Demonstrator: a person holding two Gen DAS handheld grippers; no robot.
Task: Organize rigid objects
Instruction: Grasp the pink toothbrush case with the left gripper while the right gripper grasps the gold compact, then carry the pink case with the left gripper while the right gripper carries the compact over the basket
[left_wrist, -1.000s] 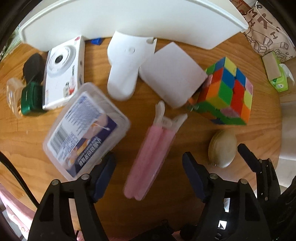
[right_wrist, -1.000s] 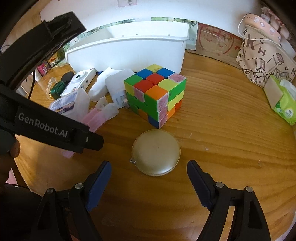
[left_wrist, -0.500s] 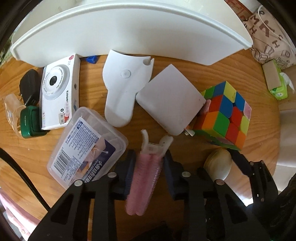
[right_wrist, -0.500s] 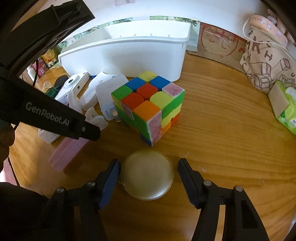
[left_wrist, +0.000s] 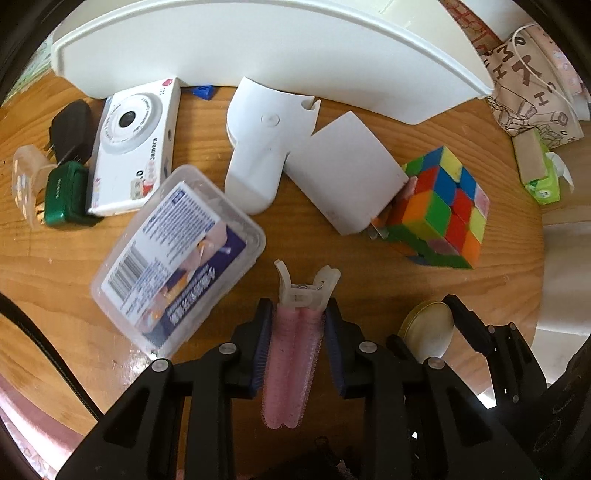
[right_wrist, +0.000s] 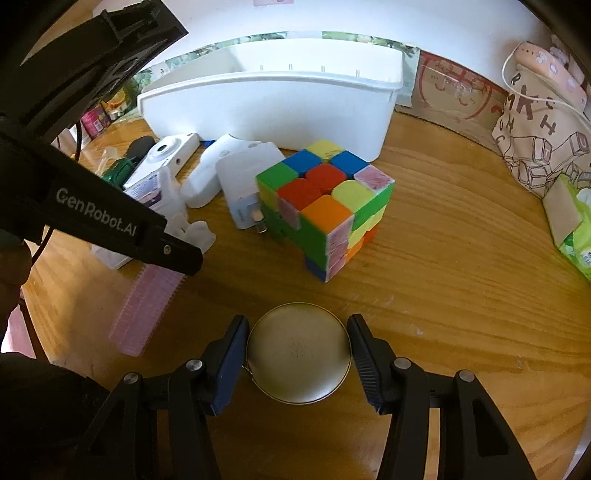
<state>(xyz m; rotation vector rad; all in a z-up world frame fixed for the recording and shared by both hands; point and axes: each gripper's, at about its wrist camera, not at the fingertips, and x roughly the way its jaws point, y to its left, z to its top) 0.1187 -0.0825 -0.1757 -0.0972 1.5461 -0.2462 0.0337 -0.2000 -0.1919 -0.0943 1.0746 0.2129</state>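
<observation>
Wooden table (right_wrist: 461, 280) with white bin (right_wrist: 266, 110) at back. Left gripper (left_wrist: 297, 341) clamped on pink hair roller clip (left_wrist: 291, 362). Right gripper (right_wrist: 297, 358) jaws just closing around round gold tin (right_wrist: 298, 363), pads touching its sides, near Rubik's cube (right_wrist: 325, 206).

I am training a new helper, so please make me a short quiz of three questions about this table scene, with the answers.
1. True or false: the left gripper is shut on the pink hair clip.
2. Which thing sits between the fingers of the right gripper? A) the colour cube B) the round gold case C) the white camera
3. Fill in: the white charger touches the ____ beside it.

Key
1. True; its pads press on both sides of the clip.
2. B, the round gold case; both pads sit right at its rim after closing in.
3. The colour cube; the charger's plug end meets it.
</observation>
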